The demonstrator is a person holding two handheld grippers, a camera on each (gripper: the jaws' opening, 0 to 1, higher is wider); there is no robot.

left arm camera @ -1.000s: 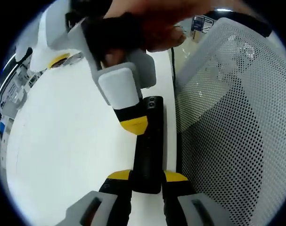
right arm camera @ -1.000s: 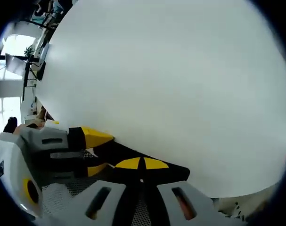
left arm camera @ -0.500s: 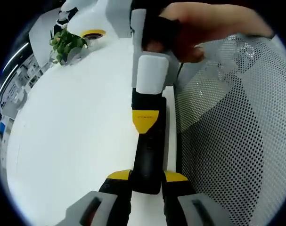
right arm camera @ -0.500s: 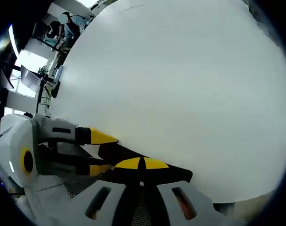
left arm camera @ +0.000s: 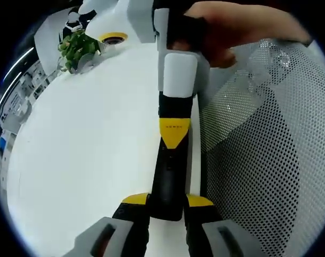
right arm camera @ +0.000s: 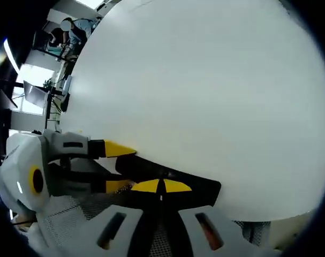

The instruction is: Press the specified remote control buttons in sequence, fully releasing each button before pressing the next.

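Black remote (left arm camera: 168, 176) is clamped at its near end by left gripper (left arm camera: 167, 201) on white table (left arm camera: 82, 160), w/ right gripper's (right arm camera: 161, 186) closed tips pressed onto remote's top.

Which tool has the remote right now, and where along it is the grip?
The left tool clamps the black remote by its near end, one yellow tip on each side edge. The right tool, jaws together, rests its tip on the remote's top face, holding nothing.

Black remote (left arm camera: 167, 176), long and slim, lies flat on white table (left arm camera: 82, 160). Sits along the table's edge.
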